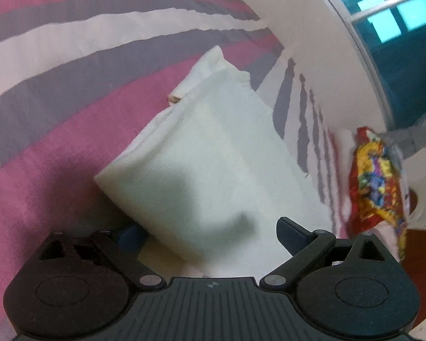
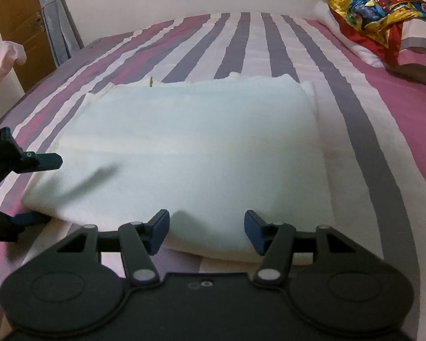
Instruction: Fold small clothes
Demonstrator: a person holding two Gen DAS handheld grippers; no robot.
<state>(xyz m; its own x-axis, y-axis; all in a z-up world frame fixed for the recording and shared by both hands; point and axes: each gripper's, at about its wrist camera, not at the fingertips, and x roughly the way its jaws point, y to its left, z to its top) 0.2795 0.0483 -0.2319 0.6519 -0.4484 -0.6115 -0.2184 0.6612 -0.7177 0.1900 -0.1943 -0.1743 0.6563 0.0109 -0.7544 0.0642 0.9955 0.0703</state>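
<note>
Two black fingers of the right gripper [image 2: 206,234] stand apart at the near edge of the white cloth [image 2: 184,153], not pinching it. Left of the cloth, the left gripper [image 2: 44,189] is spread around its corner. Beyond the cloth lies the striped bedsheet [image 2: 269,42].

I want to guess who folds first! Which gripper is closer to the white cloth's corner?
Left. The left gripper straddles the white cloth's near-left corner; the right gripper sits open at the middle of its near edge.

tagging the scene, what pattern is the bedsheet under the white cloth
Pink, grey and white stripes on the bedsheet, clearest in the right wrist view.
</note>
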